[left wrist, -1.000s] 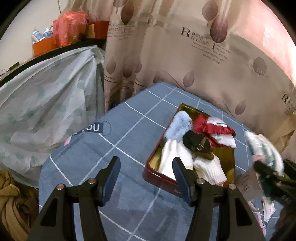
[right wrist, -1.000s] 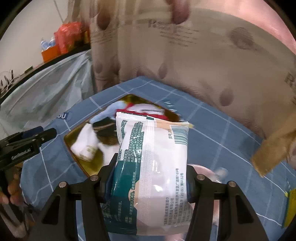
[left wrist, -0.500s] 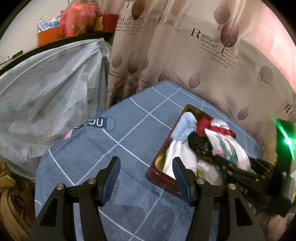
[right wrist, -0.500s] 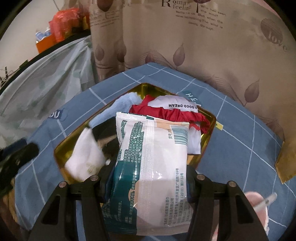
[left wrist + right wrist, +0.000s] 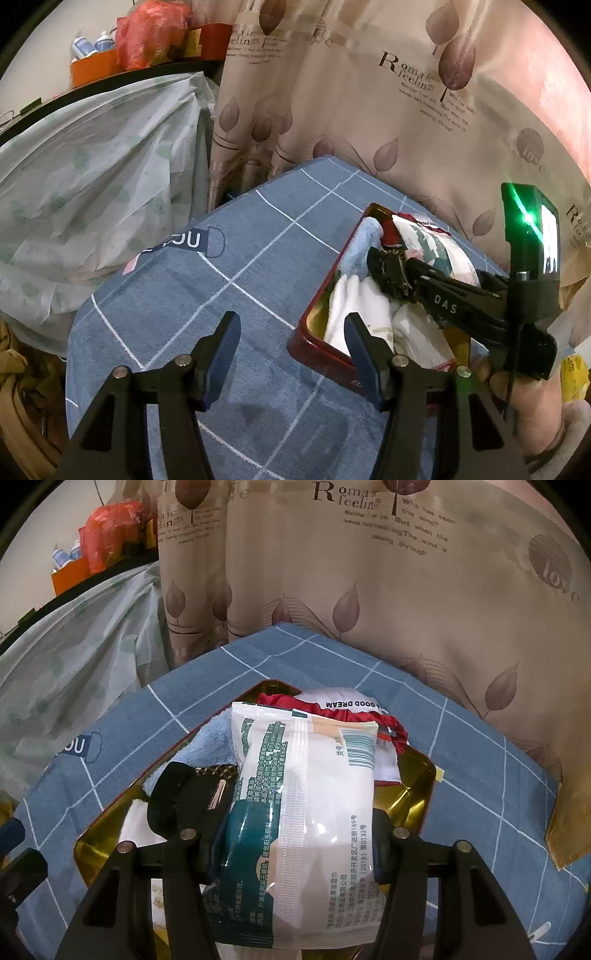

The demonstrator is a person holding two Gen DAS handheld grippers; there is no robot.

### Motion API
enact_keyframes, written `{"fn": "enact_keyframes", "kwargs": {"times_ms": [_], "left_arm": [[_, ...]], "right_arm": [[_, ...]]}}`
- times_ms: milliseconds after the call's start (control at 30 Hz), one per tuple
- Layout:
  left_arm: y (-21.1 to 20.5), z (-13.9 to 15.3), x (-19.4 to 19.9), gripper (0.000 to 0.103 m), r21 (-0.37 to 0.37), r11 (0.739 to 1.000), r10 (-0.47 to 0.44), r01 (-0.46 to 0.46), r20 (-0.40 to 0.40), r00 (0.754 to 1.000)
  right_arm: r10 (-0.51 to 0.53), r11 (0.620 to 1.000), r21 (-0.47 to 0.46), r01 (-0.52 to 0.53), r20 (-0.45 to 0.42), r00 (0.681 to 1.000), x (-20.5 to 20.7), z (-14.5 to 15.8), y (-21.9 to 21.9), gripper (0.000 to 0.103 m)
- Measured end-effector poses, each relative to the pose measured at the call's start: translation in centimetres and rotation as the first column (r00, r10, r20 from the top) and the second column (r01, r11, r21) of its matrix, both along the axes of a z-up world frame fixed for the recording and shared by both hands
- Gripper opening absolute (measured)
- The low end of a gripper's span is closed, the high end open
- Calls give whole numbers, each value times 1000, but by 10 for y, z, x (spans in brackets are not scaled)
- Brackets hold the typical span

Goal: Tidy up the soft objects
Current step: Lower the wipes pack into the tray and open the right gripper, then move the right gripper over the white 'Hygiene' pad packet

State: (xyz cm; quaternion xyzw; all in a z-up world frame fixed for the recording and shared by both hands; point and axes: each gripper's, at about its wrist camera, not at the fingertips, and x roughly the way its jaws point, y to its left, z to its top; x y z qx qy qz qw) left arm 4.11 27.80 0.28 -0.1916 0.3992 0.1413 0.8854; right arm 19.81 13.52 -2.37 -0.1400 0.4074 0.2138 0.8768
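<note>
1. Between the right gripper's (image 5: 291, 843) two dark fingers sits a white-and-teal plastic pack of wet wipes (image 5: 303, 812), pinched at its sides and pointing away from the camera.
2. Under the pack lies a red-sided, gold-lined rectangular tin (image 5: 413, 786), crowded with a pale blue fluffy cloth (image 5: 210, 738), a red-trimmed white pouch (image 5: 351, 705), white socks (image 5: 354, 306) and a black hair clip (image 5: 177, 794).
3. Beside the tin's near corner, the left gripper (image 5: 291, 339) hangs over the blue checked cloth (image 5: 229, 266), jaws wide and empty.
4. Placing looks to be the step in hand; next calls for lowering the pack onto the pile and letting go.
</note>
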Motion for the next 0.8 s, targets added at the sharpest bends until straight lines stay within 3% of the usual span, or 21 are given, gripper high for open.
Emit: {"fn": "enact_keyframes", "kwargs": {"times_ms": [233,367,467,700,800], "left_arm": [[0,-1,0,60,4,1000,3,-3,2,1000],[0,0,0,60,19,1000,0,-1,3,1000],[-1,1,0,60,28,1000,-6,6,7,1000],[-3,3,-1,60,46,999,-15,14,12,1000],[-6,4,-1,60,60,998,-17,16,14,1000]], "right_arm": [[-1,999,35,2,-30,1000,0,2,-6,58],[-12,999,52,12,-11,1000,-6,12,-14,75],[-10,998,56,9,17,1000,-13,28,-21,77],[-22,993,117,14,72,997,-49,72,-77,82],[-50,994,99,40,94,994,-64,79,-114,83]]}}
